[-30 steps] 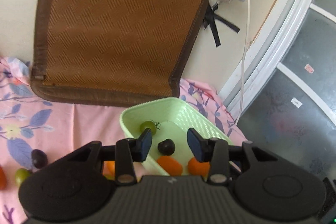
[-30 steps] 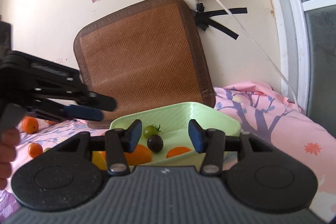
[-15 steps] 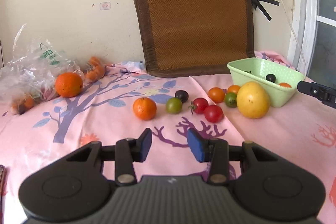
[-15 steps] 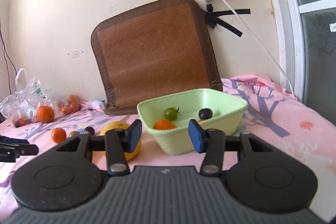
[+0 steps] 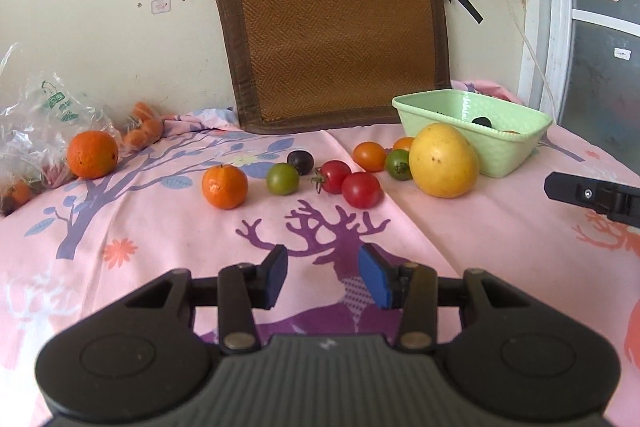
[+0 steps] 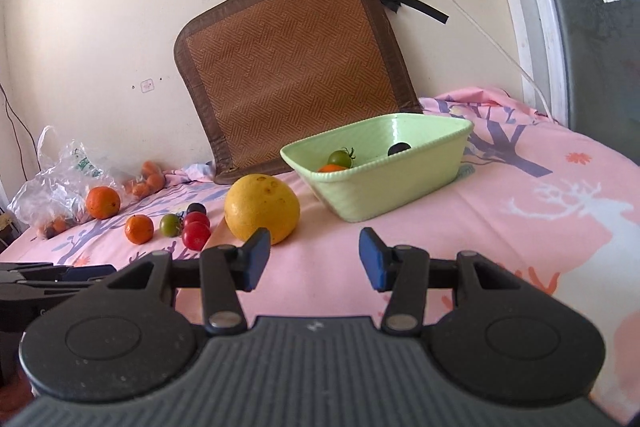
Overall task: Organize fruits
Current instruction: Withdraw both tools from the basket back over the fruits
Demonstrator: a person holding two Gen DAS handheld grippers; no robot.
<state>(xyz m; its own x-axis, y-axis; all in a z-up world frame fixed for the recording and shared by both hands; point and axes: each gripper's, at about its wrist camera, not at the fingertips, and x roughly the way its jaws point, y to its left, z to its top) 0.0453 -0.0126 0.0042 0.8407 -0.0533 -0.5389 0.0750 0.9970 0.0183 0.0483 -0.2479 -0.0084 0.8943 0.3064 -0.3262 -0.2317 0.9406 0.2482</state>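
Left gripper [image 5: 323,275] and right gripper [image 6: 310,259] are held spread, empty, above the pink cloth [image 5: 460,243]; green basket [image 6: 384,187] is seen beside the yellow fruit [image 6: 262,207].

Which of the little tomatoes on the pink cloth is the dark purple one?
It's the dark purple tomato at the back of the row, just behind the green tomato. The others are red, orange or green.

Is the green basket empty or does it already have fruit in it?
Not empty. The green basket holds a green tomato, a dark one and something orange; plenty of room remains.
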